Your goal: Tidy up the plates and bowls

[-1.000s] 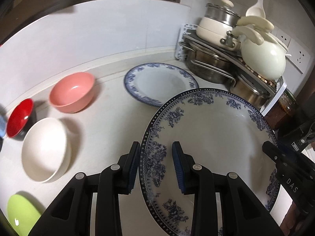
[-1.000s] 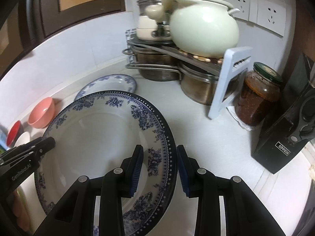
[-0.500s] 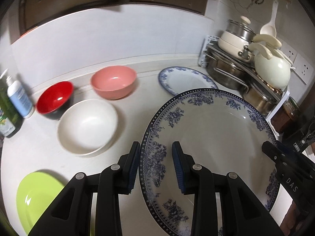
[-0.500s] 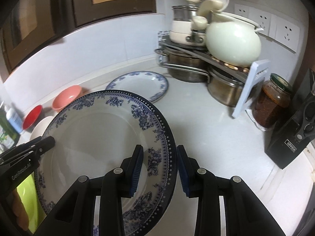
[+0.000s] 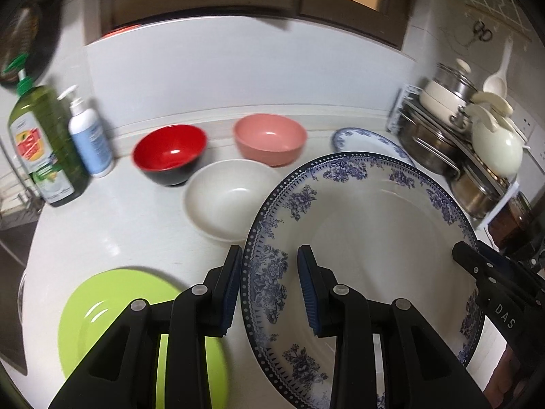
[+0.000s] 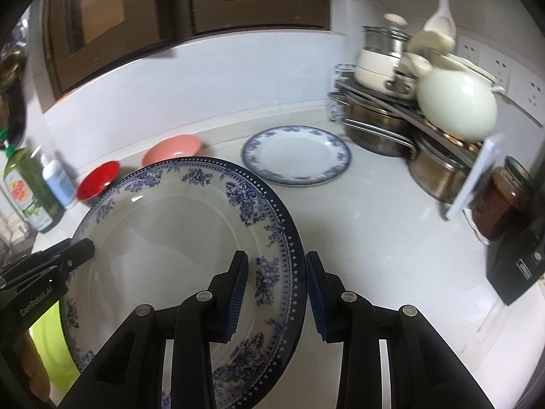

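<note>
A large blue-and-white floral plate (image 5: 368,238) is held in the air by both grippers. My left gripper (image 5: 269,286) is shut on its left rim, my right gripper (image 6: 276,289) on its right rim (image 6: 293,255). A smaller blue-rimmed plate (image 6: 296,155) lies on the counter behind. A white bowl (image 5: 228,197), a pink bowl (image 5: 269,143) and a red bowl (image 5: 170,153) stand on the counter to the left. A green plate (image 5: 112,313) lies under the left gripper.
A green bottle (image 5: 41,146) and a white pump bottle (image 5: 90,136) stand at the far left. A pot rack (image 6: 408,116) with pots and a cream pot (image 6: 456,102) fills the right corner. A jar (image 6: 500,201) and a black box (image 6: 517,262) stand to its right.
Both grippers have carried the large plate back and to the left, away from the pot rack. The bottles and more of the green plate have come into view.
</note>
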